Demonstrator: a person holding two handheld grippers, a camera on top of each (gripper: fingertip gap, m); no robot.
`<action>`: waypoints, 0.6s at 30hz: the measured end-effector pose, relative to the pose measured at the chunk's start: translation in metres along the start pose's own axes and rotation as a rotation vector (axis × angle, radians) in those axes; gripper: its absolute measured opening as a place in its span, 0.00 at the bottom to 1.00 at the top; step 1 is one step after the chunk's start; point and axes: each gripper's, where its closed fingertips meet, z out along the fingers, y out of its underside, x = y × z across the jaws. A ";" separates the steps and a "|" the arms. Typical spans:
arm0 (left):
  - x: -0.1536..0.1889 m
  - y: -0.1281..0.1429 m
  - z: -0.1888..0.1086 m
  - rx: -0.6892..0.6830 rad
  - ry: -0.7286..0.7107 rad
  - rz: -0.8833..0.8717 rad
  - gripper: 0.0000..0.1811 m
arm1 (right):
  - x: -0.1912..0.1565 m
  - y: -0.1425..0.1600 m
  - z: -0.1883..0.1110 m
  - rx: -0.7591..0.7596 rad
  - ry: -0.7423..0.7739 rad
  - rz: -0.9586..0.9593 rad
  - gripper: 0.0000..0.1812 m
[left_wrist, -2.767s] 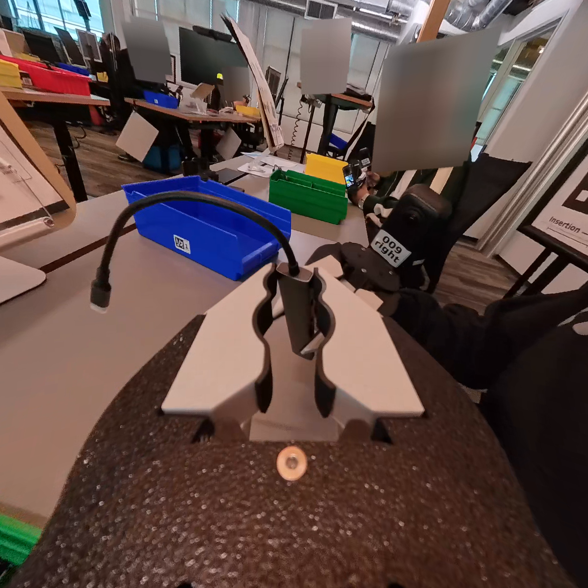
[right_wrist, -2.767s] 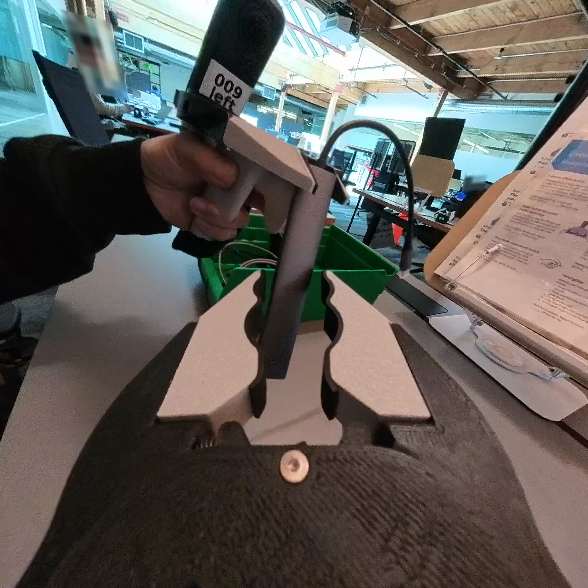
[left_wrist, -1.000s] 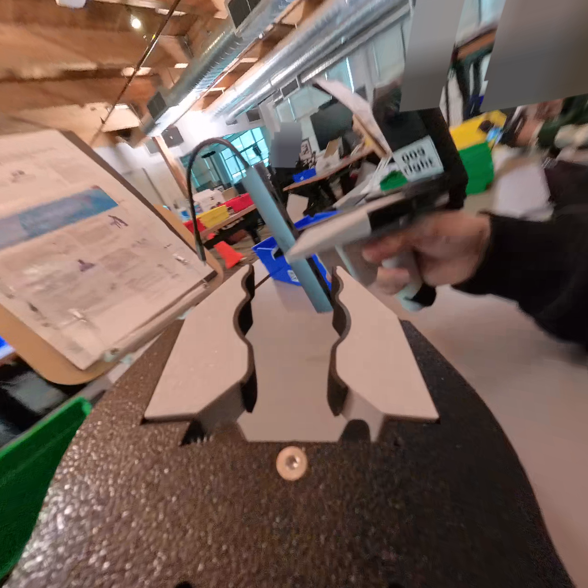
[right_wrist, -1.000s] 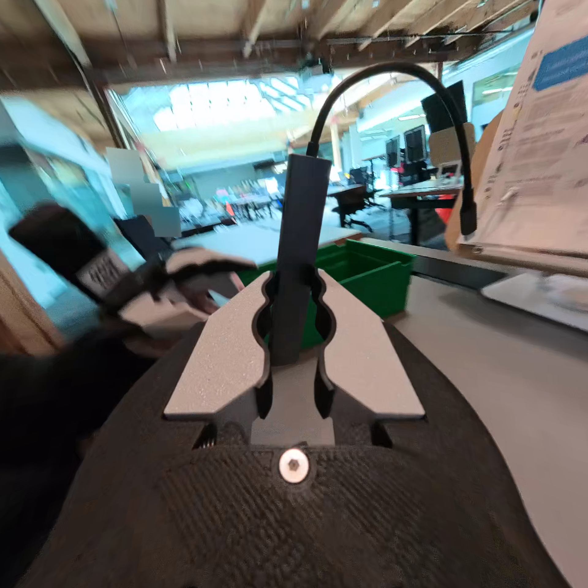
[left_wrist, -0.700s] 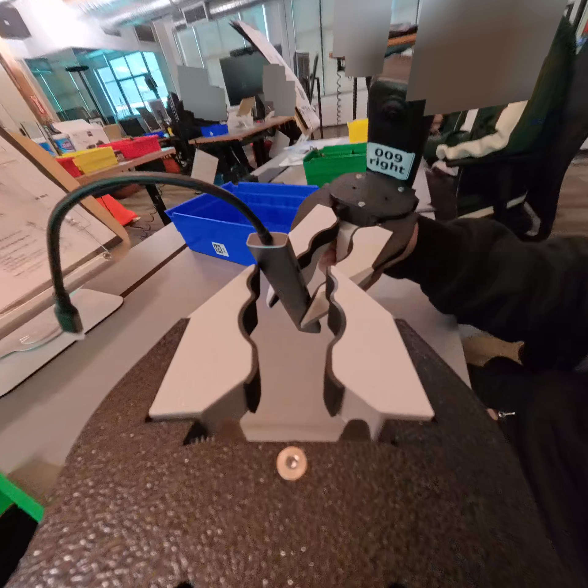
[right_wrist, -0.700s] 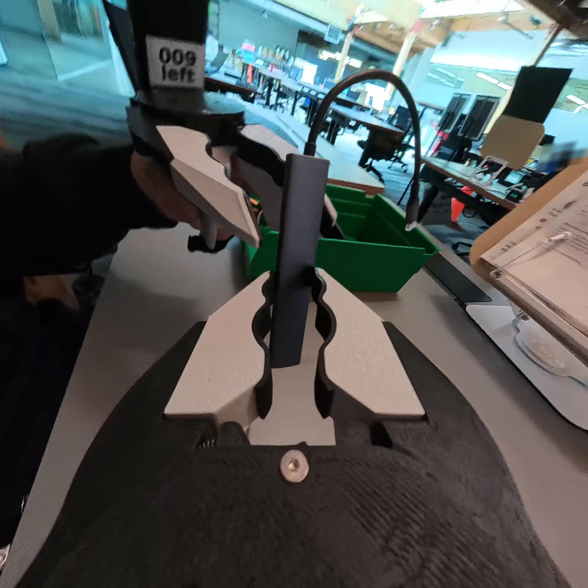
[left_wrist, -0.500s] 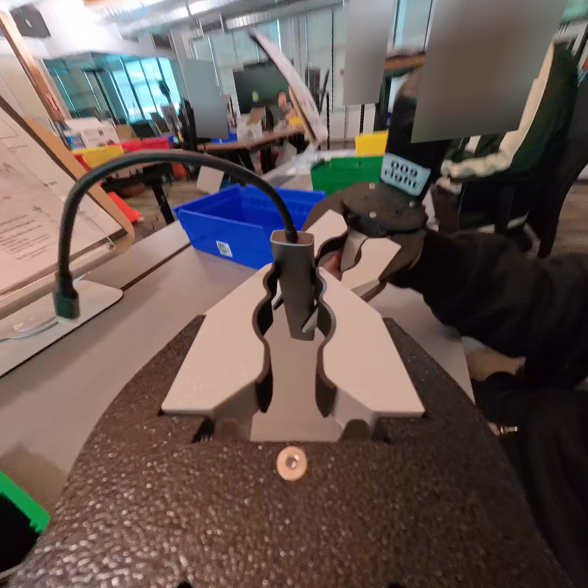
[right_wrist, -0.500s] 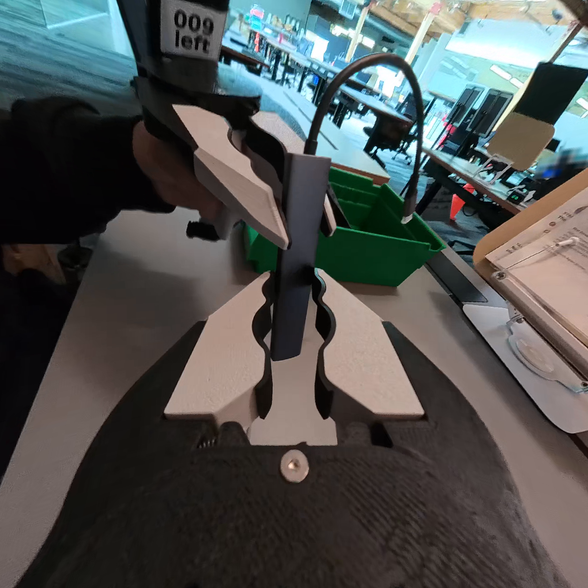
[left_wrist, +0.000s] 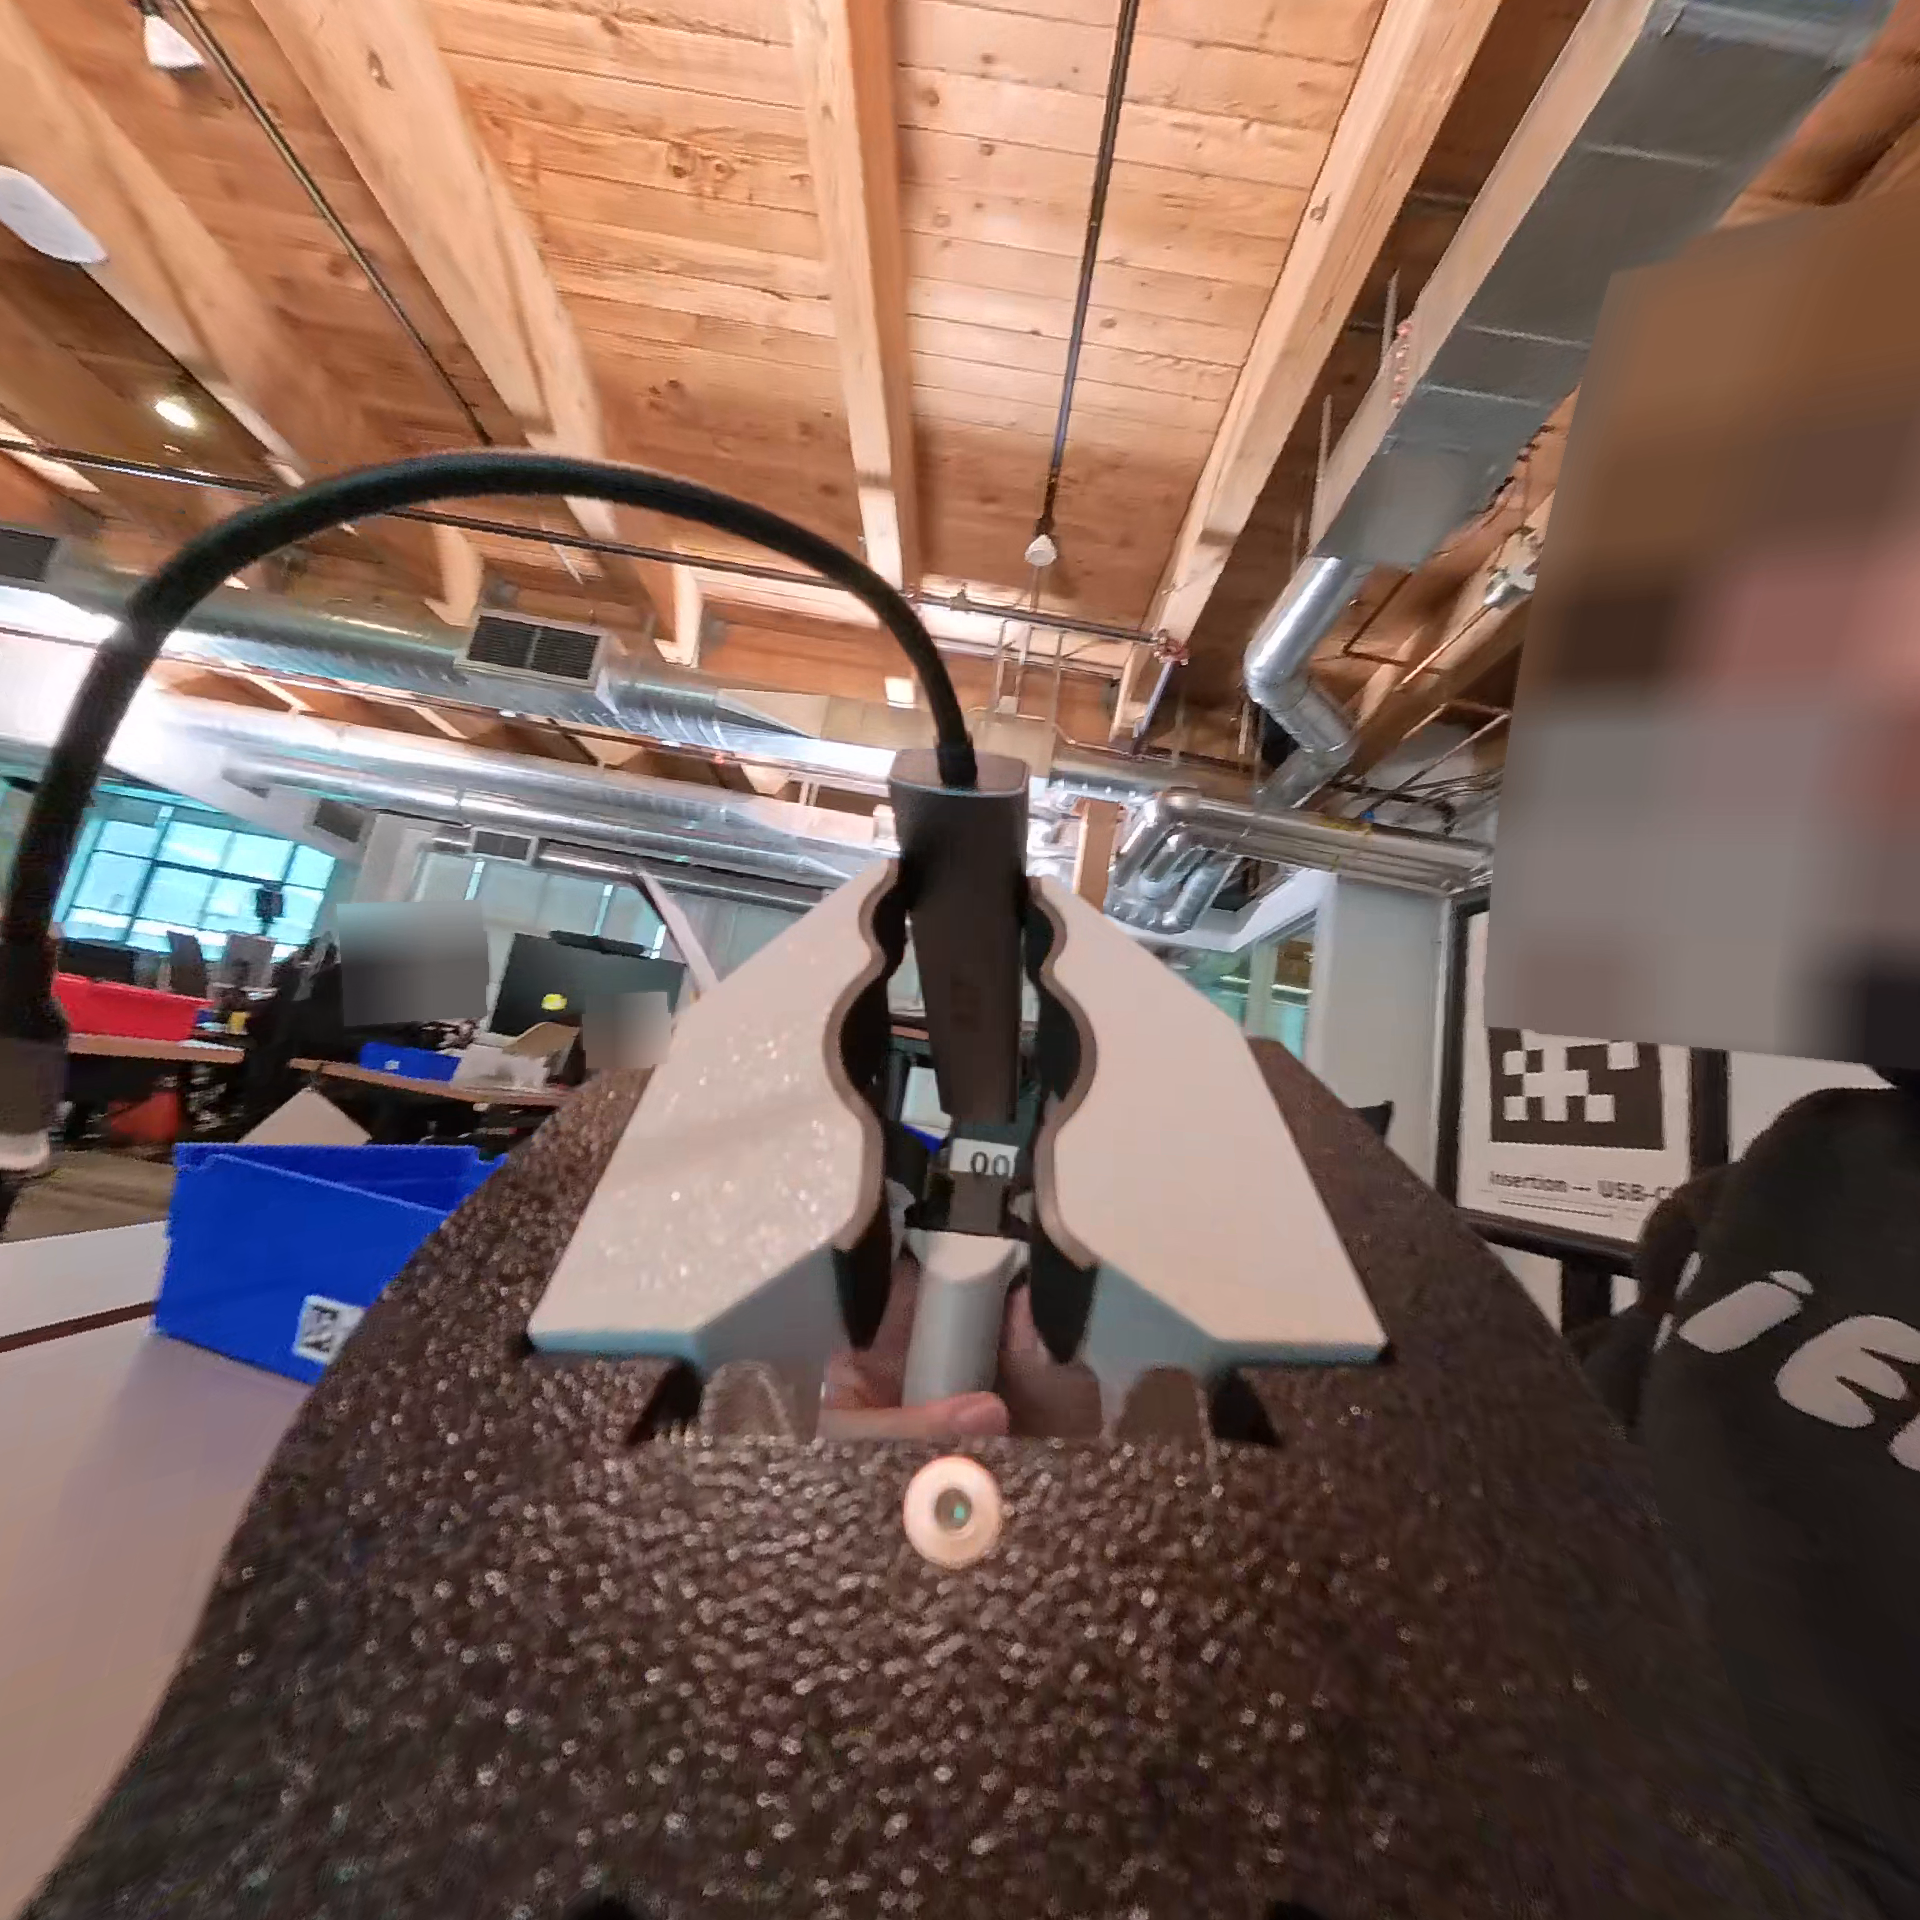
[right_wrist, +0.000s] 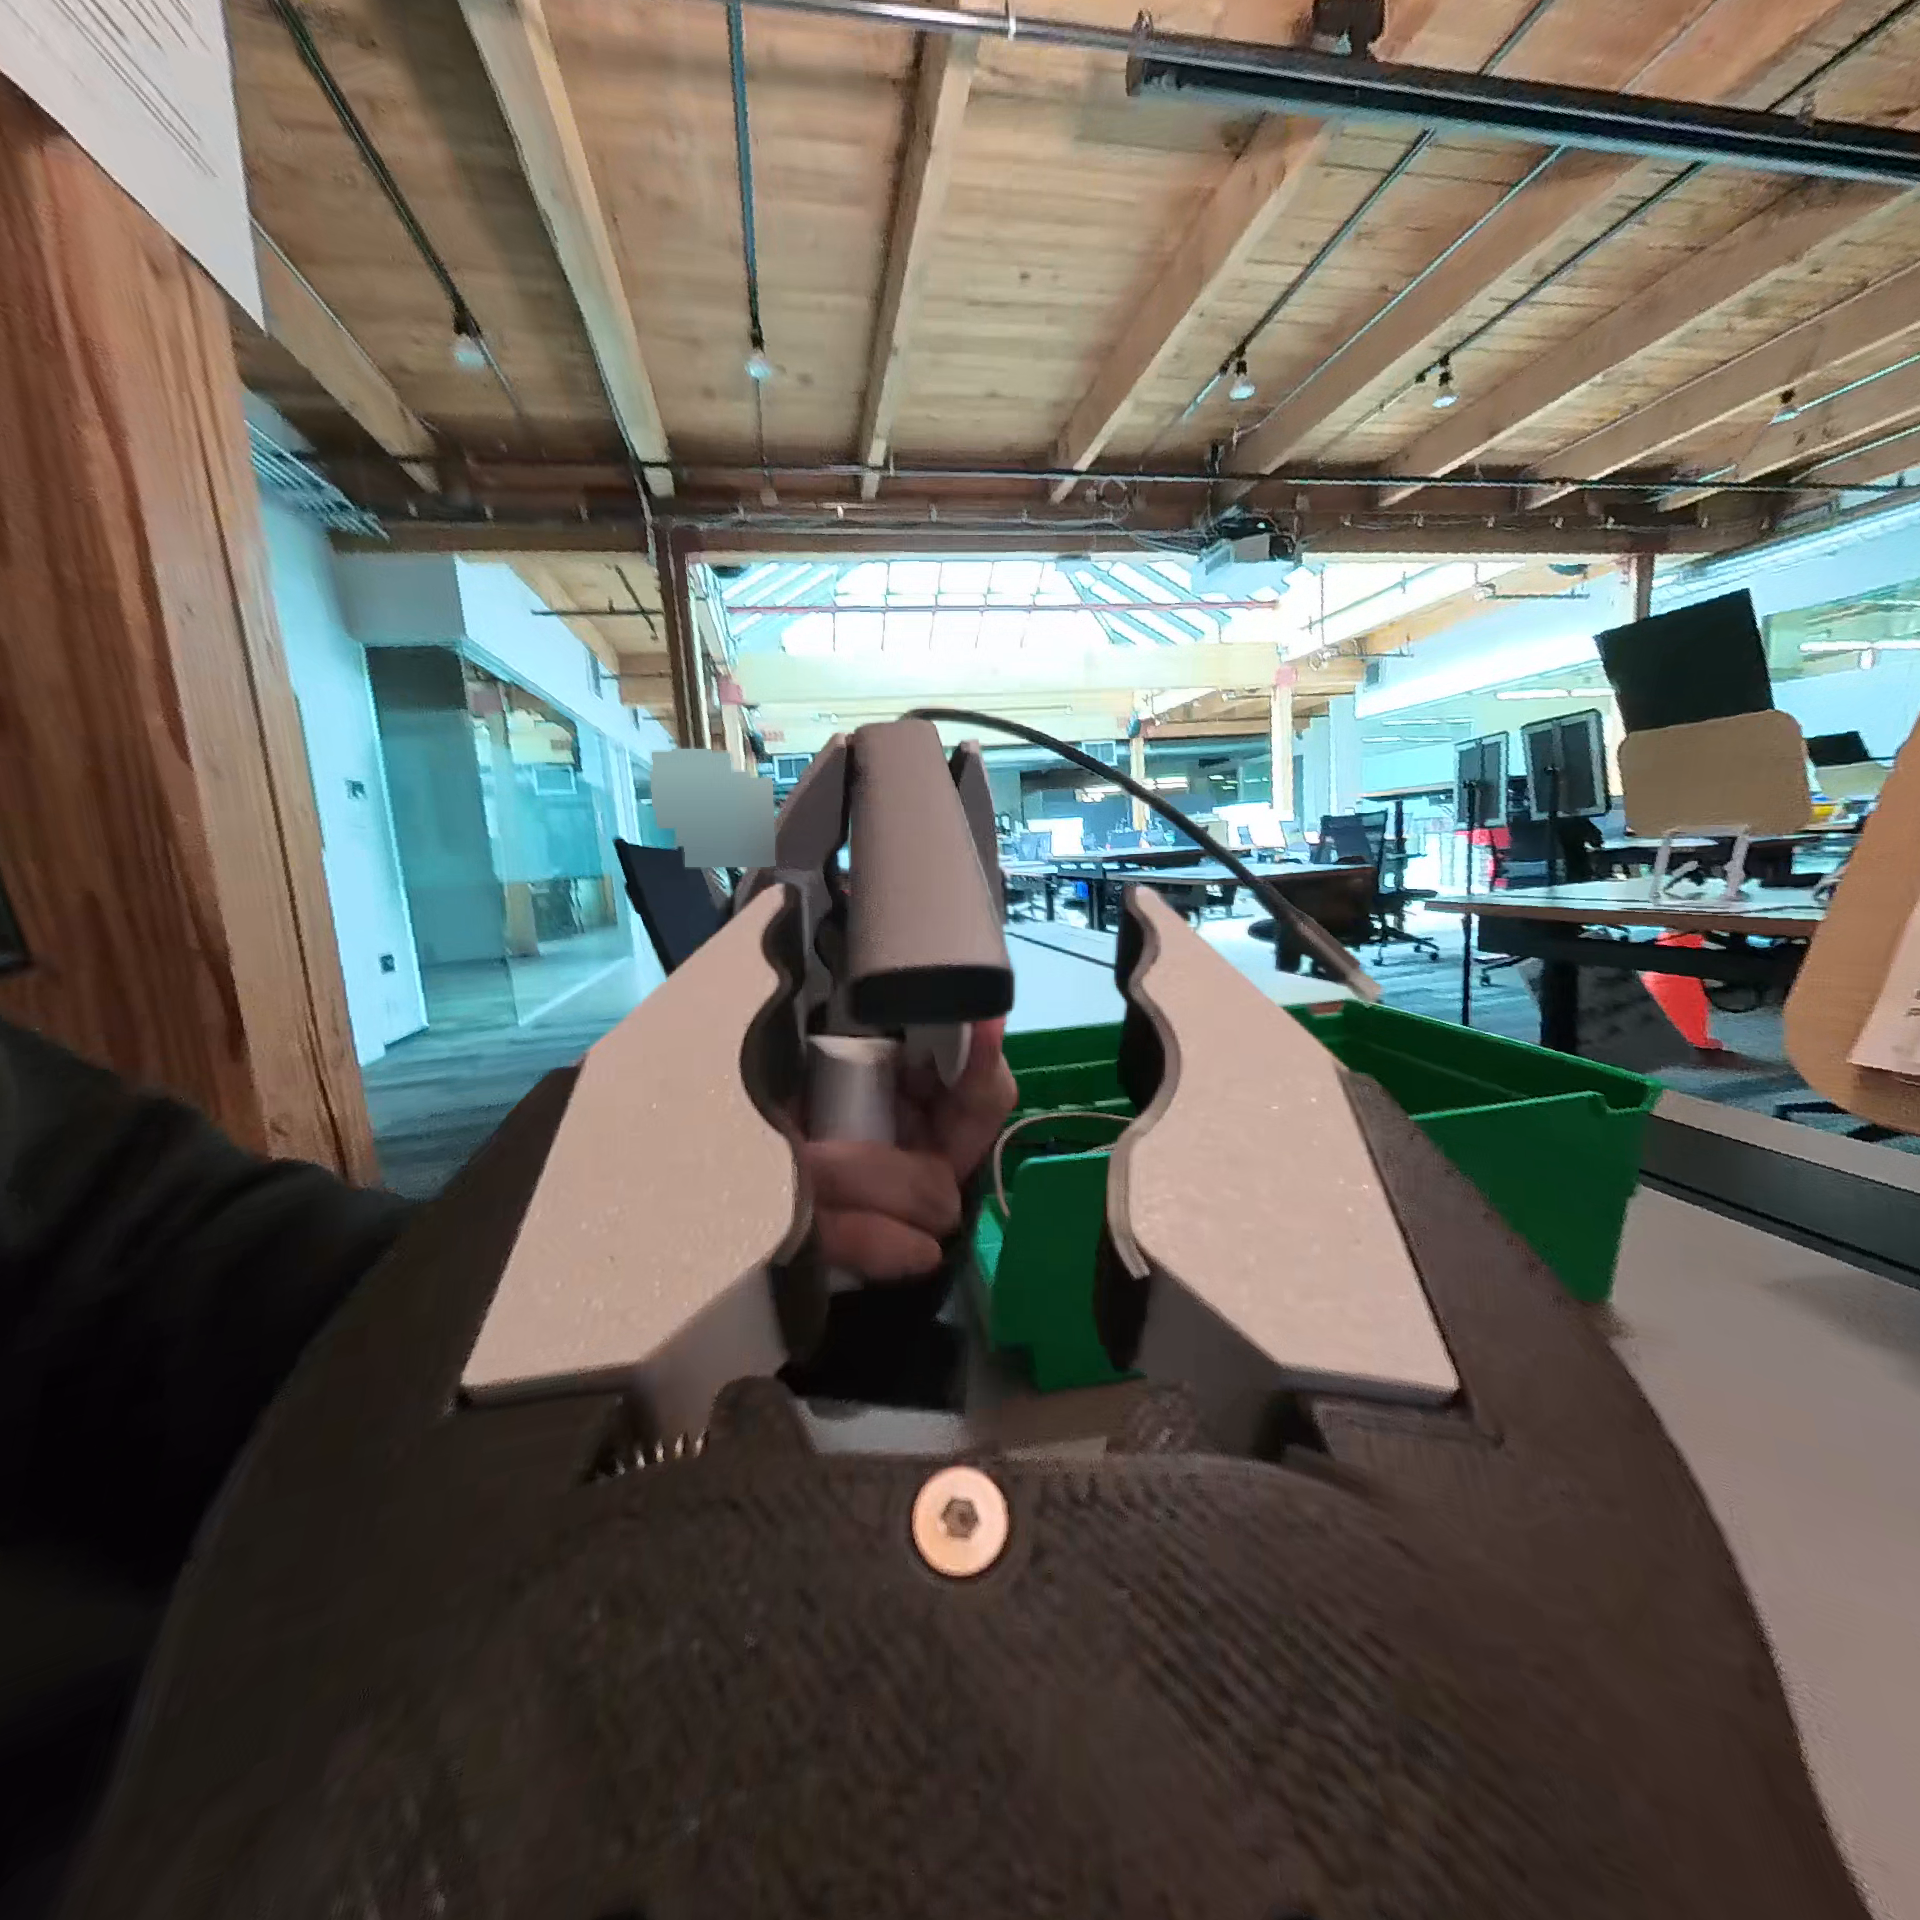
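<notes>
We find the left gripper (left_wrist: 961, 997) clamped on a dark grey slim adapter (left_wrist: 966, 935), its fingers pressed against the adapter's two narrow sides. The adapter's long axis runs along the fingers, tilted up toward the timber ceiling (left_wrist: 727, 260). A black cable (left_wrist: 436, 499) leaves the far end and arches over to the left, ending in a plug (left_wrist: 26, 1070) that hangs free.

The right gripper (right_wrist: 951, 1039) stands wide apart and holds nothing. In the right wrist view the adapter's (right_wrist: 920, 894) blunt end points back at the camera and sits between the spread fingers, touching neither as far as we can judge. The left gripper is therefore the only tool in contact.

A green bin (right_wrist: 1455, 1132) sits just behind on the grey table (right_wrist: 1766, 1382); a blue bin (left_wrist: 270, 1236) lies to the left.
</notes>
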 end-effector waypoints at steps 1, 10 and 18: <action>0.000 0.002 0.001 0.006 0.006 -0.014 0.11 | -0.003 -0.002 0.001 0.008 -0.008 0.008 0.29; -0.008 0.009 0.002 0.020 -0.008 -0.052 0.11 | -0.002 -0.004 0.001 -0.008 0.036 -0.077 0.14; -0.033 0.013 -0.007 -0.034 -0.158 -0.099 0.14 | 0.016 0.000 -0.005 -0.039 0.135 -0.067 0.13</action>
